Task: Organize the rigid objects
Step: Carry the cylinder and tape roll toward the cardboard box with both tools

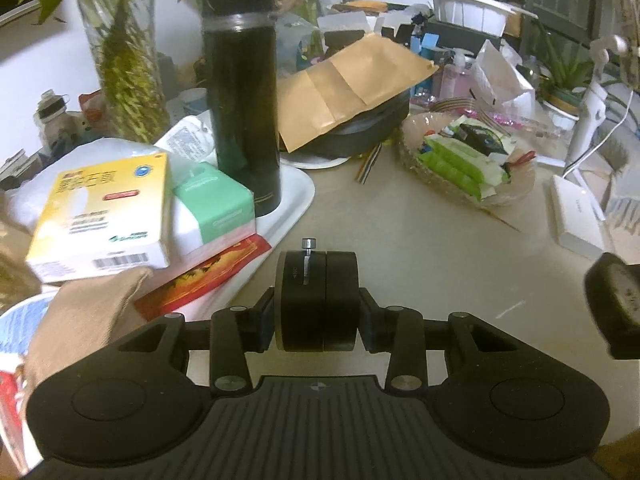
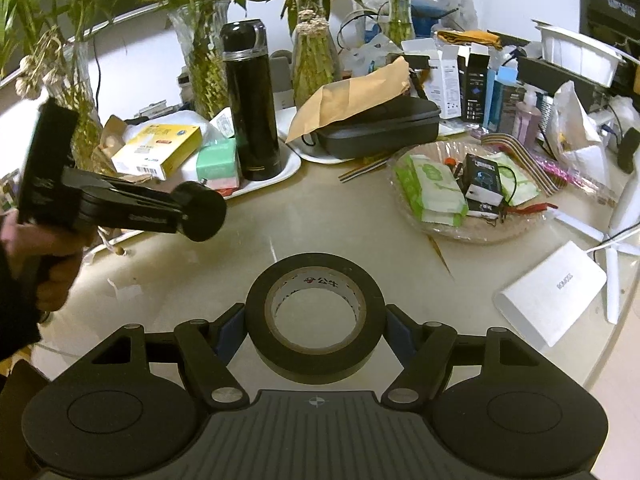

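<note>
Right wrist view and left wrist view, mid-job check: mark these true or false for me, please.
1. The right hand-held gripper is clamped on a roll of black tape. True.
2. The left hand-held gripper is empty. False: its pads press a black puck-shaped object.
3. The black flask lies on its side. False: it stands upright on a white tray.
4. The yellow box is left of the flask. True.
5. The brown envelope lies flat on the table. False: it rests on a black case.
</note>
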`<state>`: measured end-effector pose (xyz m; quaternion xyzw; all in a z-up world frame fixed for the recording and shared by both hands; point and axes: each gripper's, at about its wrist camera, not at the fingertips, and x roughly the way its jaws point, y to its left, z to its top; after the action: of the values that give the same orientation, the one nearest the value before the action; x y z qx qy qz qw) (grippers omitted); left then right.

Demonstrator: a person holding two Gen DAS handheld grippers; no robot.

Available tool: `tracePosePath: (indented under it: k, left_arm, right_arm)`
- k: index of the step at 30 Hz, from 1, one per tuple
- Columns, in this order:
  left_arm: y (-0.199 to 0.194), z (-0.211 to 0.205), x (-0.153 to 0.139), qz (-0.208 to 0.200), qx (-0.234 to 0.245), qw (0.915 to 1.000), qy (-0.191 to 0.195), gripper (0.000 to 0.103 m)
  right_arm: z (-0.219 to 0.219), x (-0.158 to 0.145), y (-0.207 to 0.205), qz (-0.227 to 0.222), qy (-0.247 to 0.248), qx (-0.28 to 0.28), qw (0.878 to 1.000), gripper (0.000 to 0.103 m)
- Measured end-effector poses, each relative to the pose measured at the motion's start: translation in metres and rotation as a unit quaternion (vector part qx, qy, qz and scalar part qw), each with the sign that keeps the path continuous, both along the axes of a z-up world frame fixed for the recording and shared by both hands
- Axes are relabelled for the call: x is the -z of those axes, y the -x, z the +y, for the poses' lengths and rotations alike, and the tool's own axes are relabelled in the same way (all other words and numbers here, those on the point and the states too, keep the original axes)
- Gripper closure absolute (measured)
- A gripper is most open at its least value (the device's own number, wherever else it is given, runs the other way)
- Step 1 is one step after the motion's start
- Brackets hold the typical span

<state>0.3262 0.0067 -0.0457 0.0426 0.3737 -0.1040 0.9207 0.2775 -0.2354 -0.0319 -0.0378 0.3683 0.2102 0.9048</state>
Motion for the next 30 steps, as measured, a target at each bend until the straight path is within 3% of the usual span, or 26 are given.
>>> tracePosePath:
  k: [12, 30]
  left_arm:
    - [0.047, -0.002, -0.045, 0.004, 0.0, 1.0, 0.002, 0.064]
    - [0.138, -0.01, -0.09, 0.007, 0.015, 0.9998, 0.008, 0.064]
  right_arm:
    - [0.009, -0.019, 0.008, 0.01, 0.008, -0.031, 0.999, 0.028]
    - [0.008, -0.059, 0.069, 0.013, 0.01, -0.067, 0.998, 0.028]
